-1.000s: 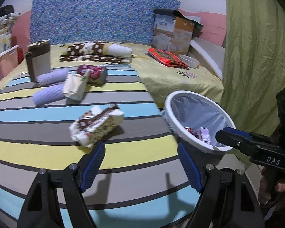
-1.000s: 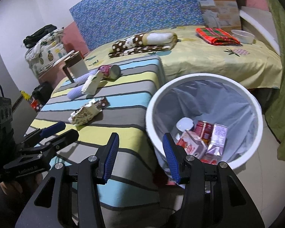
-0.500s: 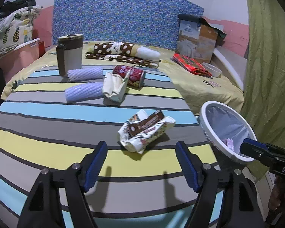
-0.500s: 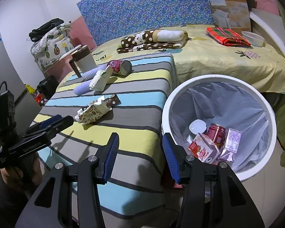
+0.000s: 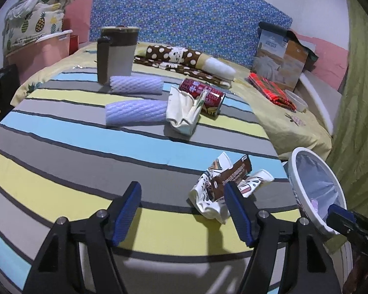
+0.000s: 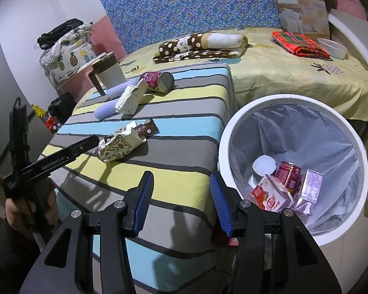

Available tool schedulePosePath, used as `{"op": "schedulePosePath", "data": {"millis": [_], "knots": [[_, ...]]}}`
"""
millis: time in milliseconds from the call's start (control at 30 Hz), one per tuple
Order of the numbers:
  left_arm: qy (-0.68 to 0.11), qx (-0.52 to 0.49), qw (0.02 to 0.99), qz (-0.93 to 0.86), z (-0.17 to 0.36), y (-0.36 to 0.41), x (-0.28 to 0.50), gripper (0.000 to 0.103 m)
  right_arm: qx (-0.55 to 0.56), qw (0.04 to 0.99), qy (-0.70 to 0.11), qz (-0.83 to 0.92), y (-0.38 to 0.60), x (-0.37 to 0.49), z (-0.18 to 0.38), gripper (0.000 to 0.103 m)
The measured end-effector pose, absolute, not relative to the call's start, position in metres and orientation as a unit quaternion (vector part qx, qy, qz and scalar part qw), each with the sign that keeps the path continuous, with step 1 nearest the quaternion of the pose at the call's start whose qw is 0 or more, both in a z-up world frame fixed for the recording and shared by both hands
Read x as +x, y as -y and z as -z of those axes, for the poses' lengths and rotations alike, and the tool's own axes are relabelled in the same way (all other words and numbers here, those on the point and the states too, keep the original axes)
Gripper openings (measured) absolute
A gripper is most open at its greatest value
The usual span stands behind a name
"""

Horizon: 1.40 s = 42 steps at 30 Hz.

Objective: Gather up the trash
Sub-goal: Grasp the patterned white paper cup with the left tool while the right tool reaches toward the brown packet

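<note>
Open striped bedspread (image 5: pixel 68 161) straight ahead of the left gripper (image 5: pixel 181 210), bare from 9 to 12 o'clock. At 1 o'clock, touching or just beside the right pad, a crumpled wrapper (image 5: pixel 223 186). Farther at 12, two lilac rolls (image 5: pixel 135 112), a cream carton (image 5: pixel 184 112), a red can (image 5: pixel 203 95). At 3 o'clock, the white bin (image 5: pixel 306 188) just off the bed edge, mouth unobstructed.

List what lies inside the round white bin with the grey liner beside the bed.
Inside the round white bin show a white round lid, a red can, a red-and-white carton and a pale purple carton. Anything beneath them is covered.
</note>
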<state>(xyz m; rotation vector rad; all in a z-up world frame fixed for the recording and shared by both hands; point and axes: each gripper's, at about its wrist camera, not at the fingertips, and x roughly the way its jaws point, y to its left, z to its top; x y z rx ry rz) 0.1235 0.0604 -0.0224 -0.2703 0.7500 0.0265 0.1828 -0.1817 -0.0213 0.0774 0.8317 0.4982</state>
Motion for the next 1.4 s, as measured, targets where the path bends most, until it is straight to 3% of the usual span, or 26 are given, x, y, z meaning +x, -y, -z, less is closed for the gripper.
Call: {"op": "schedulePosePath", "data": {"millis": [633, 667, 767, 833, 1200, 1400], "knots": [[-0.411, -0.113, 0.9, 0.087, 0.034, -0.017, 0.124, 0.071, 0.039, 0.881, -0.406, -0.238, 0.181, 0.187, 0.023, 0.05], [-0.41, -0.112, 0.9, 0.092, 0.034, -0.015, 0.123, 0.069, 0.039, 0.881, -0.406, -0.239, 0.182, 0.188, 0.024, 0.05], [-0.403, -0.103, 0.903, 0.106, 0.031, -0.006, 0.12, 0.05, 0.041, 0.882, -0.405, -0.238, 0.182, 0.187, 0.023, 0.05], [-0.398, -0.093, 0.905, 0.118, 0.029, 0.0, 0.118, 0.03, 0.042, 0.882, -0.405, -0.239, 0.182, 0.187, 0.023, 0.05], [-0.365, -0.044, 0.926, 0.088, 0.008, 0.004, 0.097, 0.028, 0.05, 0.876, -0.405, -0.255, 0.175, 0.193, 0.023, 0.05], [-0.391, -0.053, 0.915, 0.08, 0.019, -0.009, 0.093, 0.029, 0.038, 0.871, -0.407, -0.273, 0.16, 0.195, 0.025, 0.05]]}}
